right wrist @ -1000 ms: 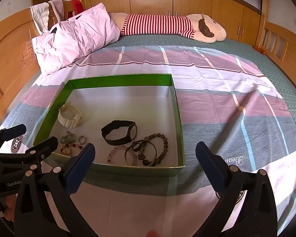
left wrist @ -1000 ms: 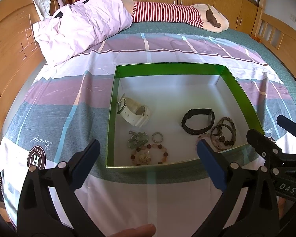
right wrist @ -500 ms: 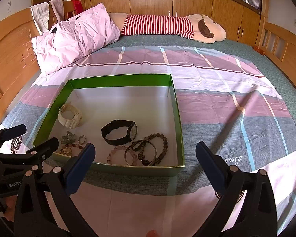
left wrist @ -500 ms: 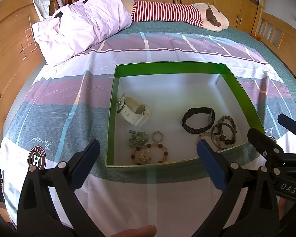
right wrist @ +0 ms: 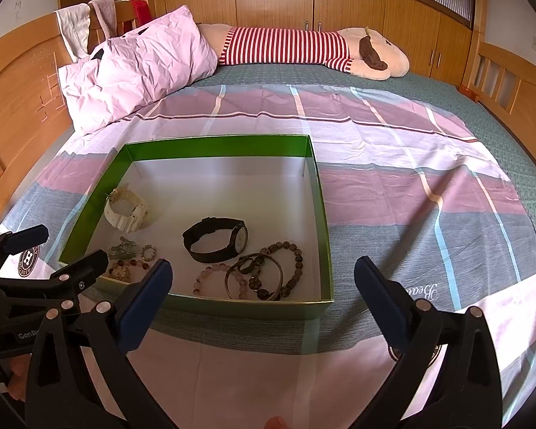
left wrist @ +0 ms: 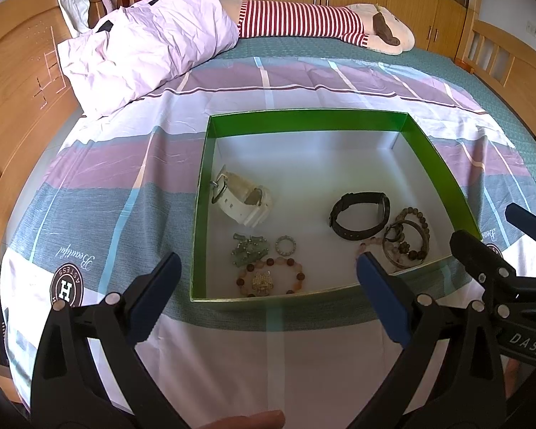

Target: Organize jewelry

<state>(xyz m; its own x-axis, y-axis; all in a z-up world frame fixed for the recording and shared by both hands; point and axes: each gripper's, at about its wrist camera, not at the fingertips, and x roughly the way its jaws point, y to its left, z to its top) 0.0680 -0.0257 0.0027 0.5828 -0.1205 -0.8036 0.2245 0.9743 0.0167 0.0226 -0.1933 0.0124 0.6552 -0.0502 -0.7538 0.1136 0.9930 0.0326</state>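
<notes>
Both grippers — left gripper (left wrist: 266, 273), right gripper (right wrist: 262, 280) — hover before the green box (left wrist: 311, 117) on the bed (right wrist: 411, 186), jaws wide, empty. Watches, bracelets all lie inside — sorted or awaiting sorting, can't tell.

Glossy green cardboard box (left wrist: 432, 150), matt white inside; creased cotton sheet (left wrist: 118, 178); wooden headboard (left wrist: 14, 82).

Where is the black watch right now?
The black watch lies inside the green box, toward its right half in both views, with the white watch off to its left and the tangle of bracelets just in front.
</notes>
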